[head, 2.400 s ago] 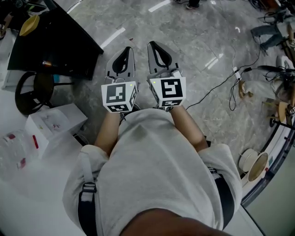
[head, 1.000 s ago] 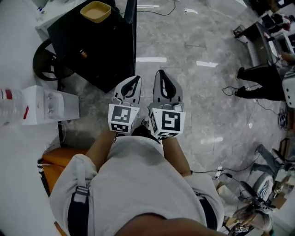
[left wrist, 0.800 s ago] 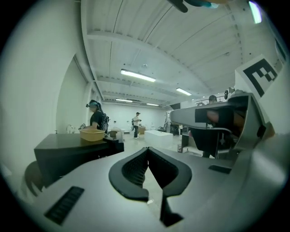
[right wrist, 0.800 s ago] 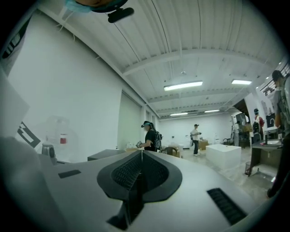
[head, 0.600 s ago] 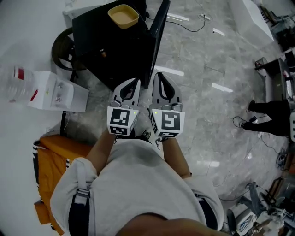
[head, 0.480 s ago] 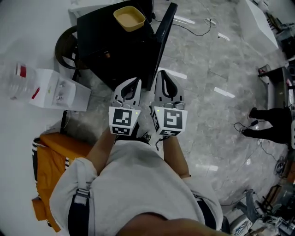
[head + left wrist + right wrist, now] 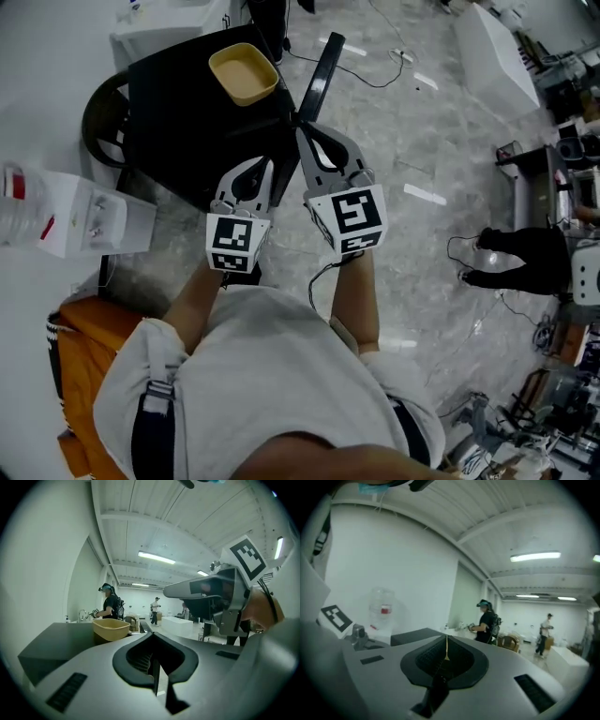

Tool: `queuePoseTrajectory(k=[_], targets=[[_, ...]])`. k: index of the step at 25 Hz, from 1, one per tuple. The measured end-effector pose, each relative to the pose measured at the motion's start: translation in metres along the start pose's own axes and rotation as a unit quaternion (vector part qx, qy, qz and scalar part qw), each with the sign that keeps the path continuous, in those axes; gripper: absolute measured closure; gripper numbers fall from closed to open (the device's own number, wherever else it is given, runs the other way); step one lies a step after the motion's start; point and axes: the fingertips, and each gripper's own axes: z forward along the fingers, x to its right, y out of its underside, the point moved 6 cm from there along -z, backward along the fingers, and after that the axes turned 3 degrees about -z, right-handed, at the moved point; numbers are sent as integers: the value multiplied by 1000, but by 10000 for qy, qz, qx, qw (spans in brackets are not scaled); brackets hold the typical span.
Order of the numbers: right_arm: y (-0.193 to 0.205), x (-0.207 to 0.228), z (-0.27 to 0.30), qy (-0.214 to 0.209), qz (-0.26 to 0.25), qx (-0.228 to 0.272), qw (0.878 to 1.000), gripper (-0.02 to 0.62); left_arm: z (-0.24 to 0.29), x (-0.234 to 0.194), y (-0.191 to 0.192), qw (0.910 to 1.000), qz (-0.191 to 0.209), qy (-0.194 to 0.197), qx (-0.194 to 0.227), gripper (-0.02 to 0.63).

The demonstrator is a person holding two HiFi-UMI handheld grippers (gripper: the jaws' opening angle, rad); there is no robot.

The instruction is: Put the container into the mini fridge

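Mini fridge (image 7: 178,112) interior is sitting hidden under its own top in head view. Water bottle (image 7: 11,202) is getting cut off by the left edge. In left gripper view, left gripper (image 7: 152,637) body is covering container (image 7: 111,629) base & fridge front. Bkgd people are showing too small to make out.

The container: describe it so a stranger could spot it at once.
Find the black mini fridge at the head view's upper left. The container sits on its top, an open square tub. It alone is pale yellow against all that black.
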Motion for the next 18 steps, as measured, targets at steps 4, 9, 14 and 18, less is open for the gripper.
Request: queuePoseTrajectory(k=[4, 9, 14, 18], targets=[[-6, -3, 43, -817, -1353, -608, 9855, 555, 15, -19, 1, 9998, -77, 146, -65, 594], [7, 2, 81, -1227, -2573, -1378, 9485, 555, 28, -48, 5, 9995, -309, 29, -94, 594], [17, -1, 117, -1808, -3484, -1701, 9039, 555, 47, -69, 6, 9991, -383, 8, -178, 594], [22, -5, 138, -1924, -4020, -1893, 8749, 555, 54, -76, 6, 9989, -425, 132, -163, 594]])
